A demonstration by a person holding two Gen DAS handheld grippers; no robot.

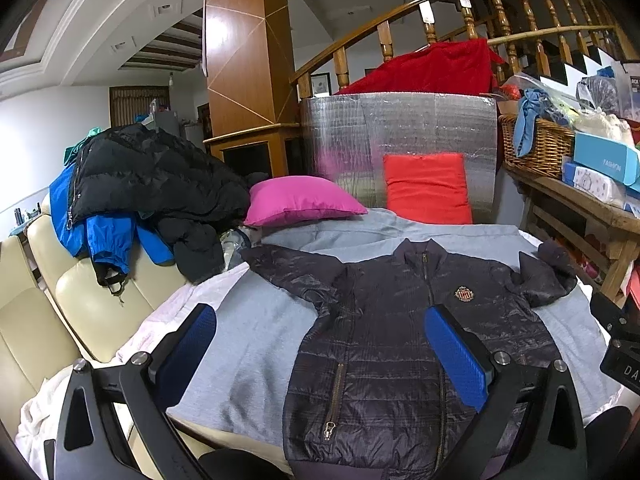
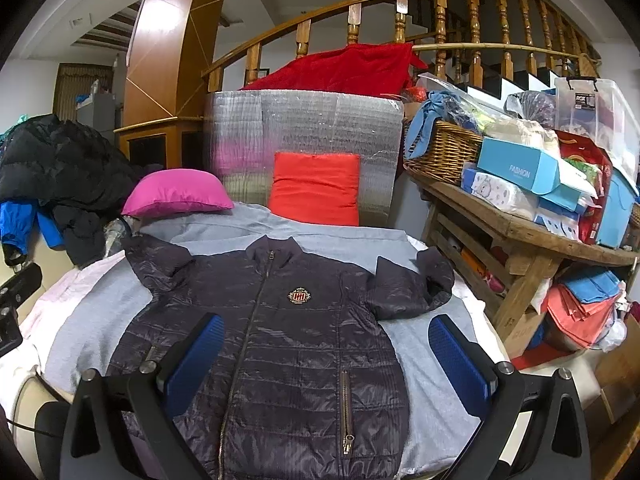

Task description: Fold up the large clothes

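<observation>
Both tongs are held wide apart and empty: the left gripper [image 1: 320,360] and the right gripper [image 2: 328,364] hover above the lower part of the quilted jacket [image 1: 384,344], nothing being touched. It is spread flat, front up and zipped, on a grey blanket [image 1: 248,332], sleeves bent at the sides. Being light, soft and probably slippery, it is best pinched at a sleeve cuff [image 2: 436,264] or shoulder seam.
</observation>
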